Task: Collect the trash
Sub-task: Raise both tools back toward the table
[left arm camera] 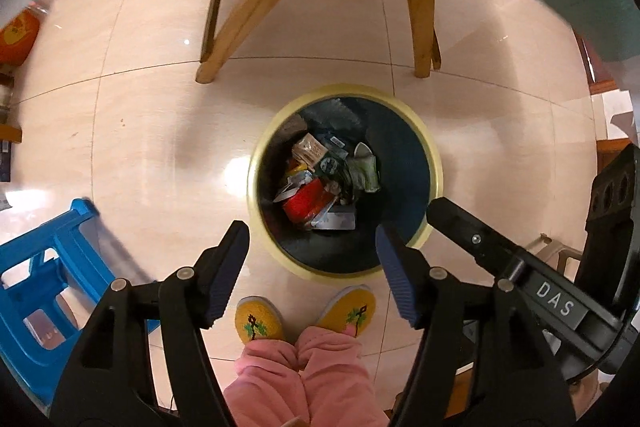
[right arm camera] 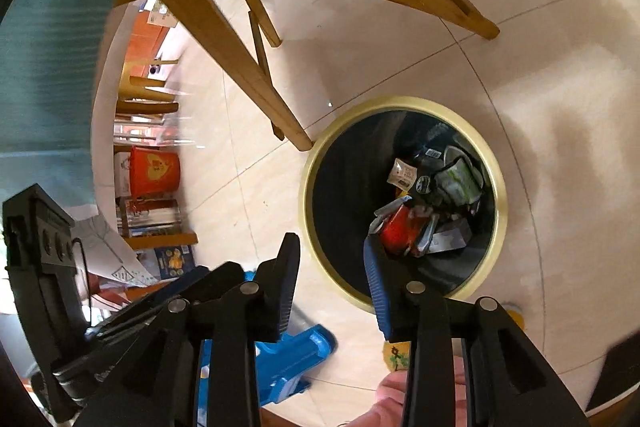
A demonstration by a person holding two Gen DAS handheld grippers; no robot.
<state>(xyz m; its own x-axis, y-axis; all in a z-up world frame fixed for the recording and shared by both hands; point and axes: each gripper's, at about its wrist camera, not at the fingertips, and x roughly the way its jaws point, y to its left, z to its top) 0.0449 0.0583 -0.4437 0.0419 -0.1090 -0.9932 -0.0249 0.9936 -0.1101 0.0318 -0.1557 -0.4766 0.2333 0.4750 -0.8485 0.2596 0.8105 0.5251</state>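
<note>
I have the left gripper (left arm camera: 312,259) pointing straight down over the near edge of the bin (left arm camera: 436,183); its jaws stand wide apart with nothing between them, only floor and the bin rim showing through the gap. The right gripper (right arm camera: 332,279) angles down toward the same bin (right arm camera: 308,211) from its side; its jaws are parted to a moderate gap, also empty, with the blue pad (right arm camera: 376,291) overlapping the bin's near rim in the view. The bin is round, dark inside with a pale yellow rim, and stands on the tiled floor (left arm camera: 132,131) just in front of the wooden table legs (left arm camera: 420,27). The trash (left arm camera: 320,183) lies at the bottom of the bin: a red packet, a printed wrapper, greenish crumpled packaging and grey scraps, all in one heap. Below the left gripper I see two yellow slippers (left arm camera: 260,319) and pink trouser legs (left arm camera: 304,379), close to the bin. A blue stool (left arm camera: 44,287) stands to the left. In the right wrist view, an orange bucket (right arm camera: 154,171) sits by shelving, well apart from the bin.
</note>
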